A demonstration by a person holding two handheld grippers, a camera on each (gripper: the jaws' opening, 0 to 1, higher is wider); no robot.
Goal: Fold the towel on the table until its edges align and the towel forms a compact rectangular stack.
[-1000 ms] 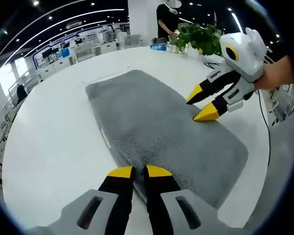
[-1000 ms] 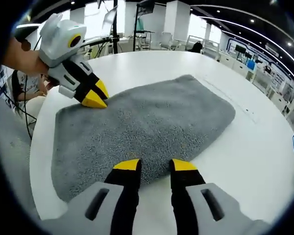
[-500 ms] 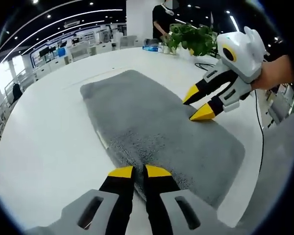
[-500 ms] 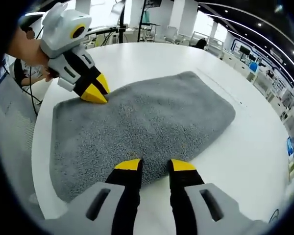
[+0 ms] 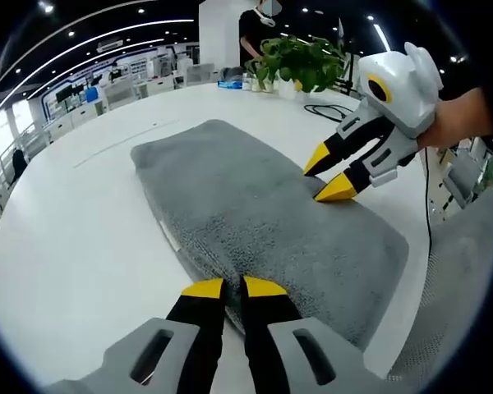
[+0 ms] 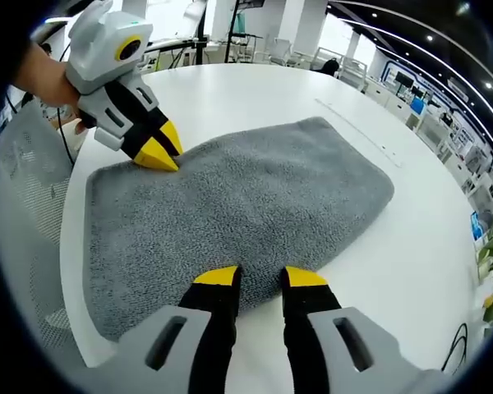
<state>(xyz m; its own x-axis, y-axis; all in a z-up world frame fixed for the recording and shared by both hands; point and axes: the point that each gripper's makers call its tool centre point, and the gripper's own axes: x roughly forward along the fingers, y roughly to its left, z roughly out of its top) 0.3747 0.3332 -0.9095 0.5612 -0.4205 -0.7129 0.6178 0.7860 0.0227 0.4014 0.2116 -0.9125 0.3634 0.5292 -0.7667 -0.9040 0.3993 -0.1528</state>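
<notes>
A grey towel (image 5: 255, 205) lies folded into a long thick rectangle on the white table (image 5: 66, 230). My left gripper (image 5: 232, 287) sits at one long edge, its yellow tips pressed close together on the towel's rim. In the right gripper view the towel (image 6: 246, 197) spreads ahead, and the left gripper (image 6: 158, 152) rests at its far-left edge with tips together. My right gripper (image 6: 261, 277) stands open at the opposite long edge, the rim lying between its jaws. From the left gripper view, the right gripper (image 5: 329, 174) shows its two yellow tips apart, one touching the towel.
A potted plant (image 5: 300, 61), a blue box (image 5: 230, 82) and a black cable (image 5: 324, 107) sit at the table's far end, where a person (image 5: 259, 25) stands. The table edge (image 6: 66, 246) runs close to the towel on the left gripper's side, grey floor beyond.
Both views have shifted a little with the hands. The towel lies as before and both grippers keep their places on its edges.
</notes>
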